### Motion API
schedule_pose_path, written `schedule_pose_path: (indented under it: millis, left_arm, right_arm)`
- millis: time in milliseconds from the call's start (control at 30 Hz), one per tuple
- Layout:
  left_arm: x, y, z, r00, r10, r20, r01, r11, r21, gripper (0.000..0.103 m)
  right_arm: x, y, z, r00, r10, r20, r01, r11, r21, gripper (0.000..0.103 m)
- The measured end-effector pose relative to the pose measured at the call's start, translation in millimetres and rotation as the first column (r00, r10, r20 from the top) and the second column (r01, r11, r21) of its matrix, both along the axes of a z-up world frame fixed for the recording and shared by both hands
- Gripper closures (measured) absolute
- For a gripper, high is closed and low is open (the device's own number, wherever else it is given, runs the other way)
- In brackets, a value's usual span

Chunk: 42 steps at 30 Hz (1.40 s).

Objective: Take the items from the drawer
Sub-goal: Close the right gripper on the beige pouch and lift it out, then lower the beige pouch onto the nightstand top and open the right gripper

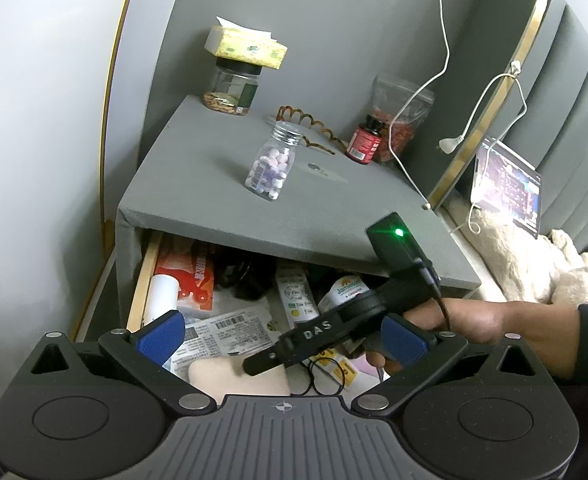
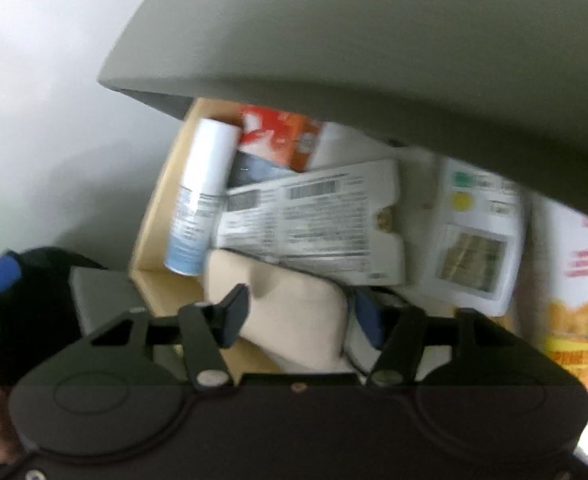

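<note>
The nightstand drawer (image 1: pixel 143 280) stands open and crowded. In it lie a white spray can (image 1: pixel 161 292), a red-orange box (image 1: pixel 189 276), a printed leaflet pack (image 1: pixel 229 332), a supplement bottle (image 1: pixel 344 292), black hair ties (image 1: pixel 326 376) and a beige pouch (image 1: pixel 237 378). My left gripper (image 1: pixel 281 338) hovers open in front of the drawer, holding nothing. A hand holds my right gripper (image 1: pixel 265 360) down inside the drawer. In the blurred right wrist view, the right gripper (image 2: pixel 300 318) straddles the beige pouch (image 2: pixel 294 312), its jaws apart at the pouch's sides. The can (image 2: pixel 201 196) and leaflet pack (image 2: pixel 314 220) lie just beyond.
The grey nightstand top (image 1: pixel 213 184) overhangs the drawer. It carries a pill bottle (image 1: pixel 271 164), a jar under a tissue pack (image 1: pixel 233 88), a red bottle (image 1: pixel 364 140) and a wavy hair band (image 1: pixel 310 124). White cables (image 1: pixel 446 60) hang at right, beside a bed with a lit screen (image 1: pixel 506 188).
</note>
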<state>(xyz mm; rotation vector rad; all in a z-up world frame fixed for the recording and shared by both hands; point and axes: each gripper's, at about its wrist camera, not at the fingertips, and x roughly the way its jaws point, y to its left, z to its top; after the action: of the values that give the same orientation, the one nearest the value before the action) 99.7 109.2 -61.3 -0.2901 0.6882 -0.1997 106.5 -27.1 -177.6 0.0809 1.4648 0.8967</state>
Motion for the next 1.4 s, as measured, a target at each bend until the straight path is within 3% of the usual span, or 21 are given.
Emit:
schedule_pose_path:
  millis: [67, 333, 467, 633, 767, 900, 1000, 1167, 1333, 1400]
  left_arm:
    - [0, 0, 0, 1.0, 0.002, 0.001, -0.002, 1.0, -0.003, 0.0]
    - [-1, 1, 0, 1.0, 0.005, 0.002, -0.005, 1.0, -0.008, 0.0]
    - [-1, 0, 0, 1.0, 0.003, 0.002, -0.003, 1.0, -0.004, 0.0]
    - [-2, 0, 0, 1.0, 0.002, 0.003, -0.002, 1.0, 0.001, 0.0]
    - [-3, 0, 0, 1.0, -0.002, 0.006, 0.002, 1.0, 0.0, 0.0]
    - [-3, 0, 0, 1.0, -0.005, 0.012, 0.005, 1.0, -0.001, 0.0]
    - [-3, 2, 0, 1.0, 0.002, 0.017, -0.002, 1.0, -0.013, 0.0]
    - [-4, 2, 2, 0.999, 0.005, 0.034, -0.004, 1.0, -0.027, 0.0]
    - [-5, 0, 4, 0.999, 0.005, 0.051, -0.003, 0.999, -0.036, 0.0]
    - [-1, -5, 3, 1.0, -0.003, 0.025, 0.003, 1.0, -0.001, 0.0]
  right_arm:
    - [-3, 3, 6, 0.998, 0.057, -0.011, -0.056, 0.998, 0.03, 0.064]
    - [-11, 2, 14, 0.992, 0.124, -0.039, -0.116, 0.982, 0.149, 0.073]
    - [-26, 31, 19, 0.971, 0.234, 0.054, -0.238, 0.968, 0.083, 0.067]
    - [-28, 52, 25, 0.951, 0.292, 0.101, -0.294, 0.956, 0.005, 0.065]
    - [-31, 73, 25, 0.921, 0.366, 0.136, -0.352, 0.929, -0.117, 0.068]
    - [-32, 81, 26, 0.9, 0.411, 0.143, -0.394, 0.909, -0.136, 0.077]
    - [-42, 75, 44, 0.869, 0.434, 0.237, -0.407, 0.9, -0.155, 0.085]
    - [-51, 19, 100, 0.878, 0.266, 0.399, -0.263, 0.963, -0.063, 0.086]
    - [-46, -36, 143, 0.9, 0.069, 0.43, -0.104, 0.993, 0.057, 0.086]
    - [-43, -57, 159, 0.905, -0.037, 0.423, -0.019, 0.992, 0.128, 0.086]
